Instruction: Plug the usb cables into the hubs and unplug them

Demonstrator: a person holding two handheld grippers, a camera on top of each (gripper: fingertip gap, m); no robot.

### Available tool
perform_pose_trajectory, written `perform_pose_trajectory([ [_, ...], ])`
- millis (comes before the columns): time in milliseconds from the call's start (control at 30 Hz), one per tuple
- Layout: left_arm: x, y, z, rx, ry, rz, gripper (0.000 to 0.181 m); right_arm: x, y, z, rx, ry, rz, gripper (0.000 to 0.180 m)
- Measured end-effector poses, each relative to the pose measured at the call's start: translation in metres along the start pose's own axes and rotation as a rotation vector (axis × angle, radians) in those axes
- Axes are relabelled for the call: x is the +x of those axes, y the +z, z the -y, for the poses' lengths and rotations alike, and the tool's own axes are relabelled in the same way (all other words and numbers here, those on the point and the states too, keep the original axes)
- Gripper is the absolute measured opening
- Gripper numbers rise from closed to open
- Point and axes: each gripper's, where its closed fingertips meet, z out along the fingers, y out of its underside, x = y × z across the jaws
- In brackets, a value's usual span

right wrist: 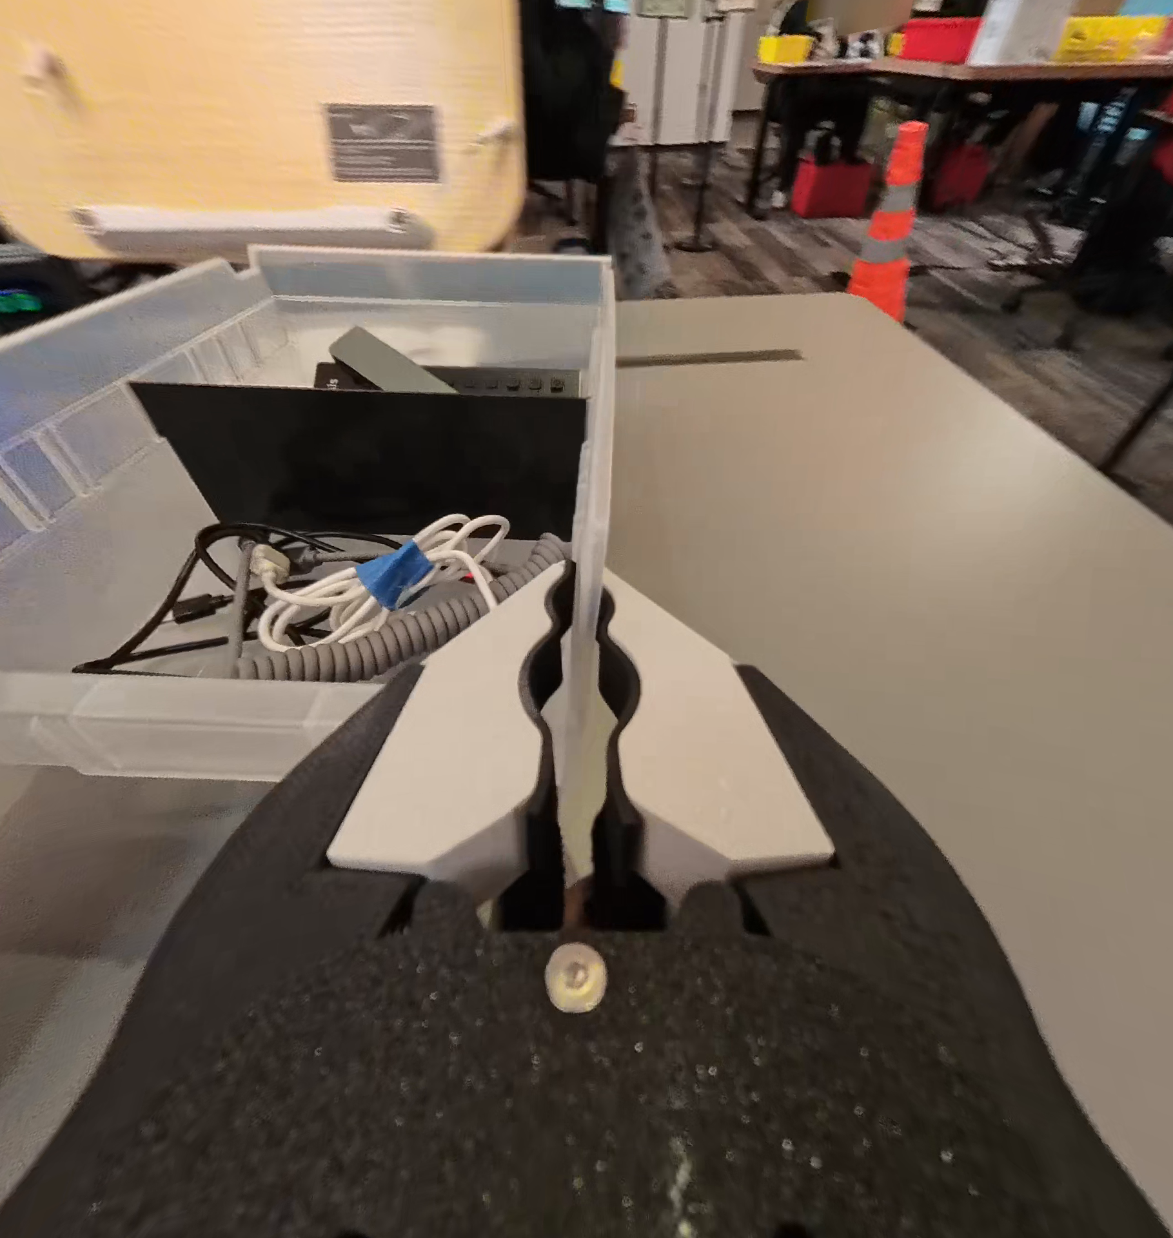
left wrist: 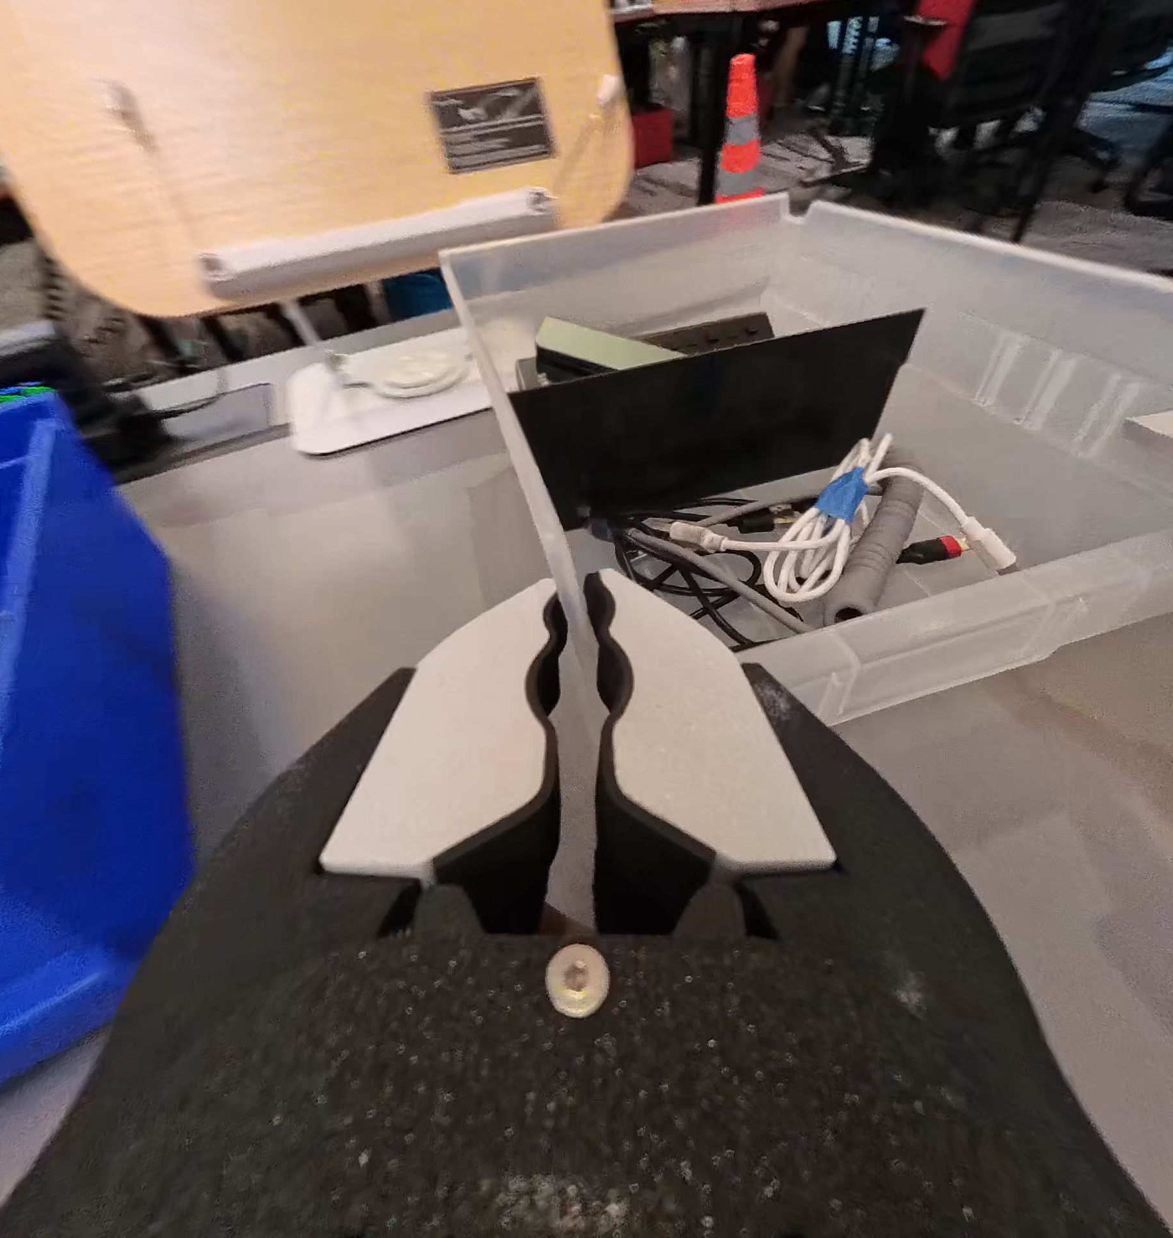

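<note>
The right hand-held gripper (right wrist: 585, 670) fills the lower middle of the frame, its grey fingers (right wrist: 463, 750) closed on the right side wall of a clear plastic bin (right wrist: 168, 723), which stands on a grey bench (right wrist: 871, 569). A black divider (right wrist: 369, 462) stands across the bin. In front of it, at centre left, lie a white cable (right wrist: 342, 603) bundled with blue tape (right wrist: 396, 576), a grey coiled cord (right wrist: 369, 650) and black cables (right wrist: 188, 603), all tangled together. Behind the divider, dark hubs (right wrist: 396, 372) lean against each other. An orange cone (right wrist: 892, 221) stands on the floor at upper right. A pale yellow panel (right wrist: 235, 100) fills the upper left.
</note>
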Motion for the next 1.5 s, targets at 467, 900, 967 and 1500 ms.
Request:
perform_pose_trajectory([
  [467,-0.044,-0.034,-0.068,-0.178,-0.213,0.018,0.029,-0.088,0.037,-0.041,-0.122,-0.095,0.253,0.007],
  [900,-0.275,-0.173,-0.11,-0.139,-0.38,0.378,0.065,-0.122,-0.073,-0.008,0.078,-0.243,0.523,0.028],
  [967,-0.304,-0.16,-0.107,-0.128,-0.371,0.395,0.068,-0.167,-0.098,-0.023,0.034,-0.268,0.689,0.029],
  [1500,-0.272,-0.176,-0.144,-0.246,-0.408,0.321,0.008,-0.348,-0.075,-0.073,-0.175,-0.238,0.75,0.068],
])
